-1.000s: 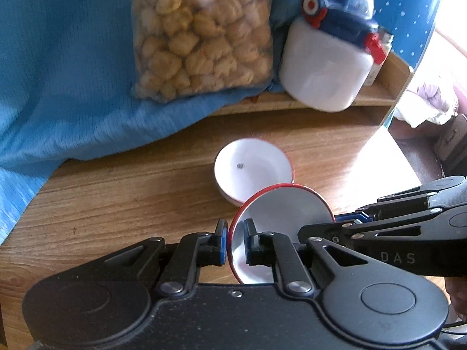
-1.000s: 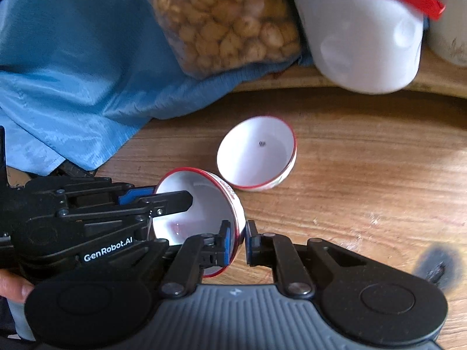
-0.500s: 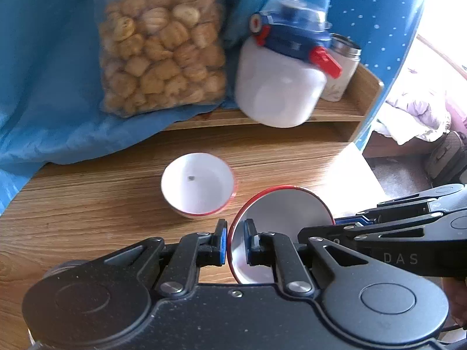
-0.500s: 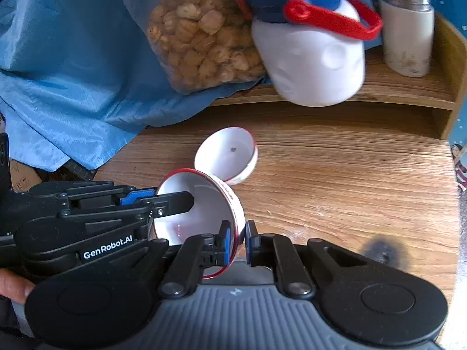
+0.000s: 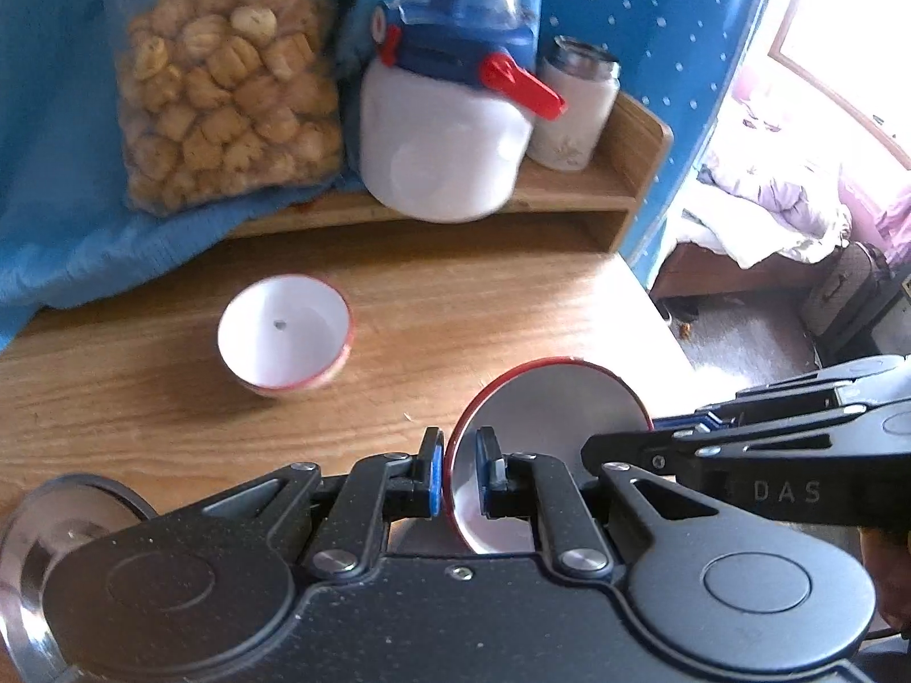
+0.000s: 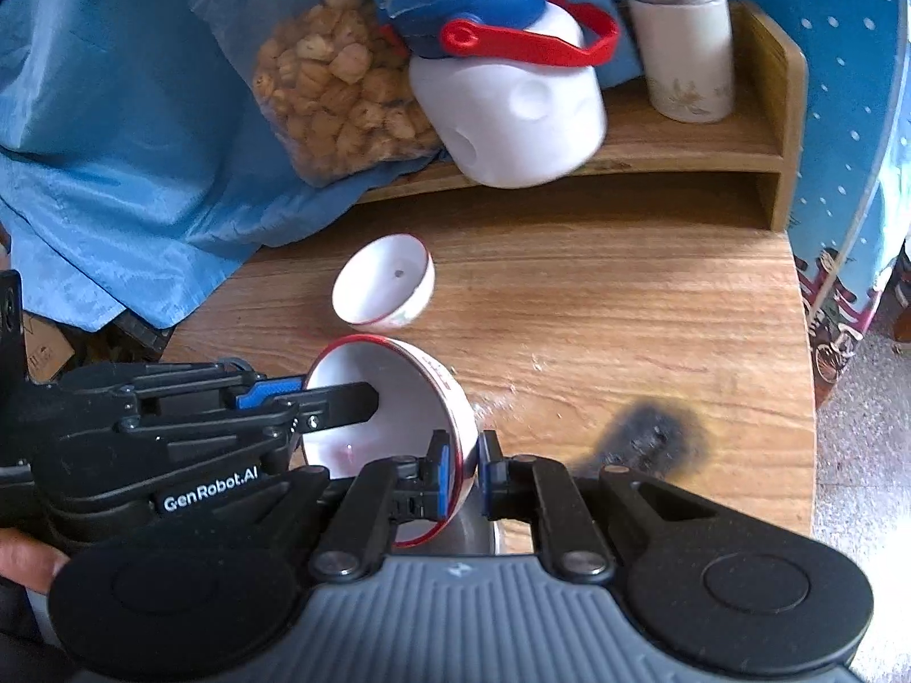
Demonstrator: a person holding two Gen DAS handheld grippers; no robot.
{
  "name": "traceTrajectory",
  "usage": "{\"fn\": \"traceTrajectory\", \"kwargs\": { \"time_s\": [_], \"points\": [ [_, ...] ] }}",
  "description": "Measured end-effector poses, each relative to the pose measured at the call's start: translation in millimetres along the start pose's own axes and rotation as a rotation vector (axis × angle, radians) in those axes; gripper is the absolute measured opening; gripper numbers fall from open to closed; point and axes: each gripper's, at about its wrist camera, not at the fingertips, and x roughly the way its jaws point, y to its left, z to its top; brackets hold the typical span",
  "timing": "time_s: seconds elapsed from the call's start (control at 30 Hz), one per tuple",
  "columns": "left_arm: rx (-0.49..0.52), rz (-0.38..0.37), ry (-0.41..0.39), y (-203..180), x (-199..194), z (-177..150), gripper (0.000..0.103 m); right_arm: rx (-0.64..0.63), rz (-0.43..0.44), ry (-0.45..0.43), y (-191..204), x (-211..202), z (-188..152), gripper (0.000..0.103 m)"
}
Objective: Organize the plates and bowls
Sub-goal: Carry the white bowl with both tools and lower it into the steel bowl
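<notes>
A white bowl with a red rim (image 5: 546, 415) (image 6: 398, 375) hangs tilted on its side above the wooden table (image 6: 598, 313). Both grippers hold it by the rim. My left gripper (image 5: 458, 472) is shut on the bowl's left edge. My right gripper (image 6: 460, 475) is shut on the opposite edge and enters the left wrist view from the right (image 5: 649, 432). The left gripper (image 6: 319, 393) shows at the left in the right wrist view. A second red-rimmed white bowl (image 5: 284, 336) (image 6: 382, 280) stands upright on the table, apart from the held one.
A wooden shelf (image 6: 712, 136) at the back carries a white jug with a blue lid (image 5: 444, 131), a white thermos cup (image 6: 680, 40) and a bag of snacks (image 5: 222, 97) on blue cloth (image 6: 114, 131). A shiny metal dish (image 5: 57, 523) lies at the lower left. The table has a dark burn mark (image 6: 649, 427).
Both grippers have drawn back and to the right together with the bowl still held. The bowl on the table now lies farther off and more to the left.
</notes>
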Motion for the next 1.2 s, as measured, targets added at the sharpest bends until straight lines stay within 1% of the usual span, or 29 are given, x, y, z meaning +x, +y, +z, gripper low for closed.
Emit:
{"fn": "traceTrajectory", "kwargs": {
  "time_s": [0.2,0.43,0.83,1.2],
  "points": [
    [0.001,-0.018,0.037,-7.5,1.8,-12.0,0.012,0.013,0.012,0.028,-7.9,-4.3,-8.5,0.011],
    [-0.022,-0.012,0.076,-0.9,4.0,-19.9,0.012,-0.006,0.032,0.082,-4.9,3.7,-11.7,0.012],
    [-0.06,-0.008,0.149,11.0,8.7,-36.1,0.012,-0.047,0.03,0.173,10.6,21.6,-17.2,0.012],
    [-0.07,-0.014,0.194,13.1,16.1,-39.3,0.013,-0.039,0.019,0.215,12.8,28.2,-19.1,0.012]
  ]
}}
